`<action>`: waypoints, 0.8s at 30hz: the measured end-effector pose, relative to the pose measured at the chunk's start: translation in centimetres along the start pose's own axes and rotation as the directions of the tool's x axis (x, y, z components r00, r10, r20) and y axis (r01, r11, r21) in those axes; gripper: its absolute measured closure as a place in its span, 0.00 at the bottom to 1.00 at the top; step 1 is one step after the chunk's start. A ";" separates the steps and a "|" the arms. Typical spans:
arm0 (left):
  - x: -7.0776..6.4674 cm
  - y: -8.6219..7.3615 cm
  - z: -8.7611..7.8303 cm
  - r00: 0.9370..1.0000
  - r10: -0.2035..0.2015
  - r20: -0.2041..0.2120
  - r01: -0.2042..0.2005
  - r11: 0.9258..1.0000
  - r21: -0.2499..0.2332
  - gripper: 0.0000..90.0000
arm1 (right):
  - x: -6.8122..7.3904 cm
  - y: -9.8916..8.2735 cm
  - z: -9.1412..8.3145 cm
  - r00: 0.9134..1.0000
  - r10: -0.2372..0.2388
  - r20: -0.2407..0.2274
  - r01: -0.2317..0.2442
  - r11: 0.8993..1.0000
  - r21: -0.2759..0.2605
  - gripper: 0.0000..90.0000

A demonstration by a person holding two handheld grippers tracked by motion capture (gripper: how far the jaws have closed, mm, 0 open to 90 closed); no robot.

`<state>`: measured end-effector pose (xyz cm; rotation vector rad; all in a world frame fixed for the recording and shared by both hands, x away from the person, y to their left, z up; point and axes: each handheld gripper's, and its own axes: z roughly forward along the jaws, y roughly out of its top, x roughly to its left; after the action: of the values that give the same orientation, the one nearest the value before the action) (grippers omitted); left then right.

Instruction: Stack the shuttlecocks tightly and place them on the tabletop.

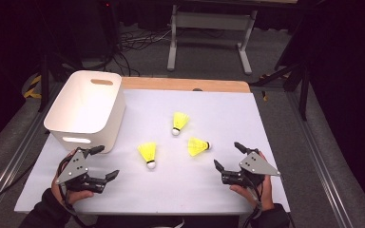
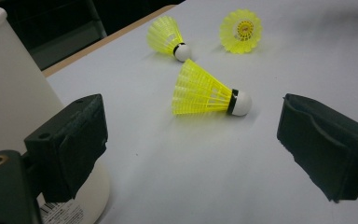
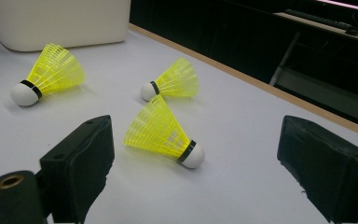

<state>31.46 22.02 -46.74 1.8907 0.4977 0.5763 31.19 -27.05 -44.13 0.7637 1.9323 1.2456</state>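
The left gripper (image 1: 106, 163) is held by a hand at the near left of the white table top (image 1: 228, 114), beside the near corner of the white plastic bin (image 1: 86, 107). Its jaws are spread wide and nothing is gripped between them. The right gripper (image 1: 229, 156) is held at the near right, its jaws likewise spread wide and empty.

Three yellow plastic shuttlecocks with white cork tips are laid on their sides between the grippers. The near-left shuttlecock (image 1: 148, 154) is seen ahead of the left gripper, apart from its jaws. The right shuttlecock (image 1: 198, 146) is seen just ahead of the right gripper, untouched. The far shuttlecock (image 1: 179, 122) is placed beyond both. The bin is stood at the far left, open side up.
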 end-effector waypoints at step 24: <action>-0.2 2.5 4.8 0.989 -0.035 0.143 0.028 0.998 0.051 0.21 | -0.3 -0.6 0.4 0.999 -0.013 0.030 0.010 0.996 0.088 0.16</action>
<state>34.35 17.51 -46.06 1.9512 0.4506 0.4069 31.65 -27.24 -44.74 0.8105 1.9746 1.1415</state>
